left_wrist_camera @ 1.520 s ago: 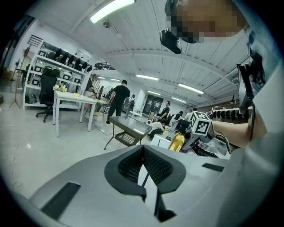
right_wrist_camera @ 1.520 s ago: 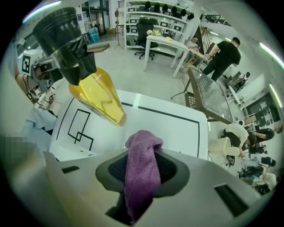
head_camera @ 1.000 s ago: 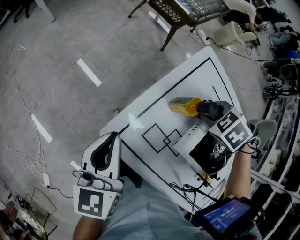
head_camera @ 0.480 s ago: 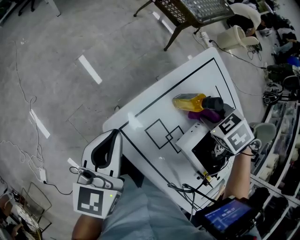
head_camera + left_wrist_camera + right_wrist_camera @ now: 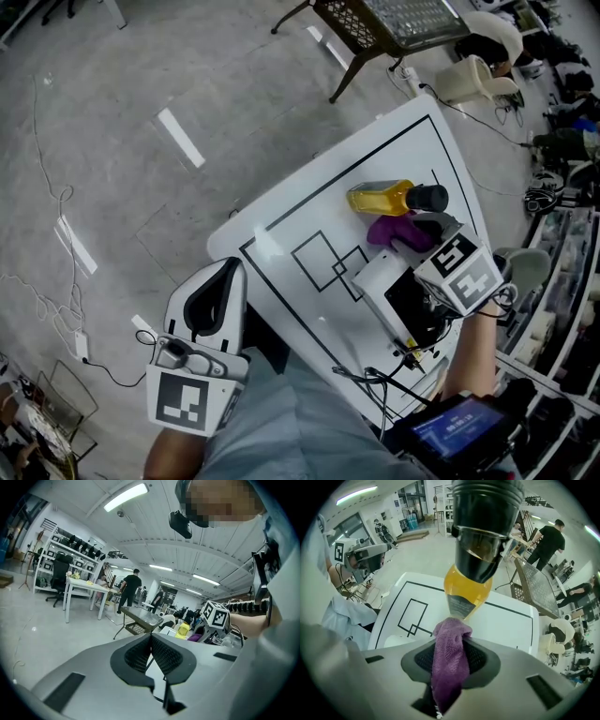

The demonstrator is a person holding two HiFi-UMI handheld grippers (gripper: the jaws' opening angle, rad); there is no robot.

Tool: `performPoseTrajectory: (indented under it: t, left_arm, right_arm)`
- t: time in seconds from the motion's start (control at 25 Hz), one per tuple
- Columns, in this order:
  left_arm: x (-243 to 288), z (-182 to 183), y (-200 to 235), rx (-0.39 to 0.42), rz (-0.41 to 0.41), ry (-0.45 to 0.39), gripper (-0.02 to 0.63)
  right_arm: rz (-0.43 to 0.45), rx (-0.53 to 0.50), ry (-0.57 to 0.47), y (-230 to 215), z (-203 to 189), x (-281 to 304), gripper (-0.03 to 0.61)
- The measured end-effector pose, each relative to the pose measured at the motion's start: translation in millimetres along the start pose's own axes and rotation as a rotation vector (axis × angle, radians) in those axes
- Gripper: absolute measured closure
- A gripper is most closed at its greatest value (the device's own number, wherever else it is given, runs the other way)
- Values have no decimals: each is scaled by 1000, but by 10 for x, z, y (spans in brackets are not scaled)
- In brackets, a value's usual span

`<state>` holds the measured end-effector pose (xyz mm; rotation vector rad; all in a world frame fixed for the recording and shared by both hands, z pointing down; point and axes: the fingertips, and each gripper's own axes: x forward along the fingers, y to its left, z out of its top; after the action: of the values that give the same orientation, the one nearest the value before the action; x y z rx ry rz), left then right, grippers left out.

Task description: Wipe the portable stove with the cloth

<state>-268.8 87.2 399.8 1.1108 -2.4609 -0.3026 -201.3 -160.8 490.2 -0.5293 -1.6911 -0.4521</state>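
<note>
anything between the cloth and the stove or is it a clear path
Nothing visible blocks it. The right gripper is shut on the cloth, which is right at the stove's far edge. The bottle lies on its side just beyond the cloth, off the stove, not between them.

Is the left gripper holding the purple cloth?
No, the left gripper has its jaws together on nothing; the purple cloth is pinched in the right gripper.

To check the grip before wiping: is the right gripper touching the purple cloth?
Touching. The right gripper view shows the purple cloth pinched between the pads of the right gripper, its end bunched out beyond them.
</note>
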Motion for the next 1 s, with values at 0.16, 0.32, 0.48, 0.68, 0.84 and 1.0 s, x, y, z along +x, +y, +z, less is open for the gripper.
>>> performPoseTrajectory:
  t: [0.16,0.32,0.48,0.68,0.84,1.0]
  left_arm:
    - [-81,-22,-16,-13,10,2,595]
    - [-177,2,-20,-9,19,-15,595]
    - [-241,3,-52,-15,24,-27,595]
    - [-352,47,-67,7,32,-59,595]
    - [-532,50,-66,5,45,-69,595]
    - [-713,21,-54,-5,64,-82,595]
  right_arm:
    - [17,-13,-2,101,33,3,454]
    - [34,-34,4,224,63,-2,454]
    - [55,-52,-10,311,89,23,454]
    - [66,-65,-10,434,98,28,454]
    - [76,-92,-9,606,146,-19,454]
    - [89,-110,-8,768,159,-26,454]
